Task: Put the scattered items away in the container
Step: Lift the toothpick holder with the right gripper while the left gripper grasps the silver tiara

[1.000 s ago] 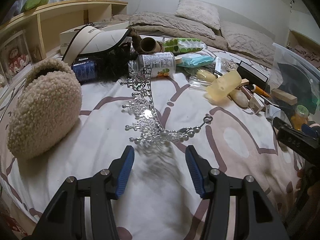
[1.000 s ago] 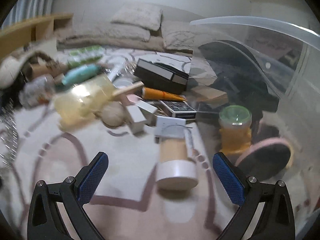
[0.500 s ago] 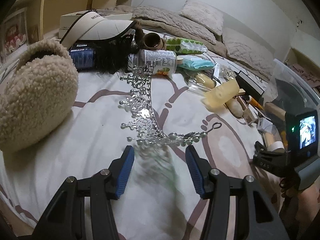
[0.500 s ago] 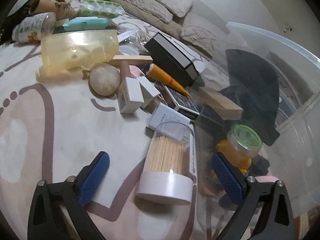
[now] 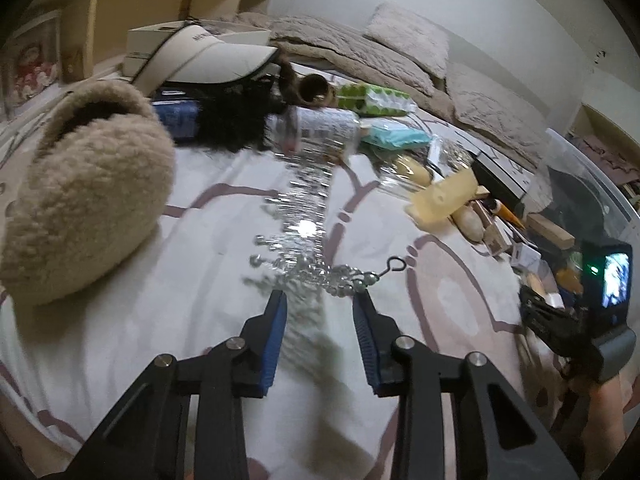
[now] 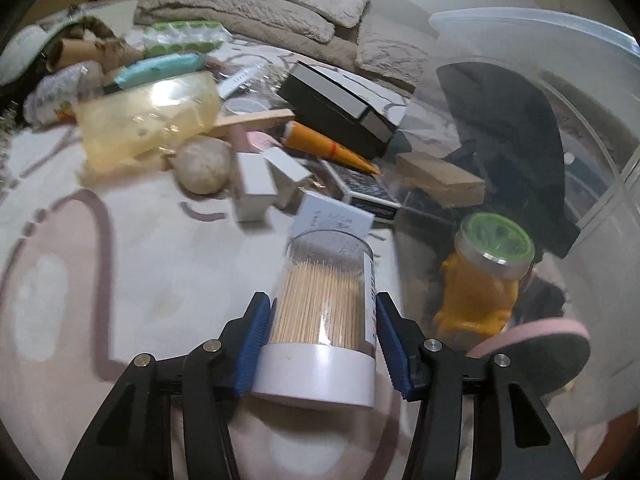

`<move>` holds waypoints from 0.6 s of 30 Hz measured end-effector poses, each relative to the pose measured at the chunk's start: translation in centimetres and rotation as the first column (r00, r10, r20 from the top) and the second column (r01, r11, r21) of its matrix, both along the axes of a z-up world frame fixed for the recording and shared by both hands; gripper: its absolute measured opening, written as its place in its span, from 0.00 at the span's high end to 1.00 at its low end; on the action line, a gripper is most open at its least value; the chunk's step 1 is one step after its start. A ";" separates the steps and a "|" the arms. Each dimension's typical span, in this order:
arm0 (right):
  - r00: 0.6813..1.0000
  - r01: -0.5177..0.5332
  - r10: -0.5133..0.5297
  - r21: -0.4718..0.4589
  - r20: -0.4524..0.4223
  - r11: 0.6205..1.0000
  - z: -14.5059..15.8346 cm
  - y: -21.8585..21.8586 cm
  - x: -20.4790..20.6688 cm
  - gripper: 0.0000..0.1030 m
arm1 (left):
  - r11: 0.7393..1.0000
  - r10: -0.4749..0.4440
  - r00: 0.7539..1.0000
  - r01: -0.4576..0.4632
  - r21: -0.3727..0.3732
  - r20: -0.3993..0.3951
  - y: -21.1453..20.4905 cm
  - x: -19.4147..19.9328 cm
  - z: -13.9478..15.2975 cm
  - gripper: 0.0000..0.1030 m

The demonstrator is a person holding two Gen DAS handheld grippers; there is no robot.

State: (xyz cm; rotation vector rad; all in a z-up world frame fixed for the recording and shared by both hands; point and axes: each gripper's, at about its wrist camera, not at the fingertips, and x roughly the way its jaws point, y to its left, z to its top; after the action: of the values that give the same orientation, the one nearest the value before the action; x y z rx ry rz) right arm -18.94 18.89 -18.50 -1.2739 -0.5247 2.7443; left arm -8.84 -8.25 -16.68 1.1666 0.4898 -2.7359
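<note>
right tool [image 6: 320,332] closing round toothpick jar [image 6: 320,304] | left tool [image 5: 320,312] closing, empty, tiara [image 5: 308,248] ahead | risk: smooth jar slips

Blue pads on black tongs [image 6: 320,320]; white-capped clear toothpick jar [image 6: 320,320]; silver tiara [image 5: 308,248]; beige fleece slipper [image 5: 88,188]; white bedsheet [image 5: 200,280] looped in mauve; orange jar [image 6: 480,292], green lid.

My clear toothpick jar [image 6: 324,312] lies on its side, white cap toward me, beside the clear container [image 6: 560,128]; silver tiara [image 5: 308,236] lies on the sheet.
</note>
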 end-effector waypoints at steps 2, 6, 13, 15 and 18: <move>0.999 -0.037 0.037 -0.066 0.001 0.997 0.5 -0.5 0.9 0.48 | 1.000 0.007 1.000 -0.007 0.021 0.004 -0.6 0.2 0.1 0.67; 0.993 -0.119 0.120 -0.163 -0.002 0.979 1.3 -2.2 2.4 0.48 | 0.999 0.006 1.000 -0.007 0.045 0.004 -0.9 0.7 0.5 0.51; 0.973 -0.215 0.229 -0.276 0.018 0.937 1.3 -4.9 4.8 0.48 | 0.998 0.021 0.999 -0.019 0.061 -0.045 -1.2 1.6 2.0 0.21; 0.971 -0.215 0.236 -0.300 0.034 0.929 1.0 -5.3 5.0 0.48 | 0.993 0.038 0.998 -0.033 0.116 -0.040 -1.8 1.3 1.9 0.21; 0.972 -0.211 0.232 -0.297 0.040 0.931 0.6 -5.3 5.3 0.48 | 0.959 0.048 0.998 -0.038 0.282 -0.031 -3.0 0.7 1.4 0.21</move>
State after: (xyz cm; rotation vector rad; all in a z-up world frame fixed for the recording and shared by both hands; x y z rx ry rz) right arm -13.68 13.64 -17.86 -1.4665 -0.2911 3.0633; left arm -8.19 -11.20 -15.31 1.1466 0.9234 -2.7190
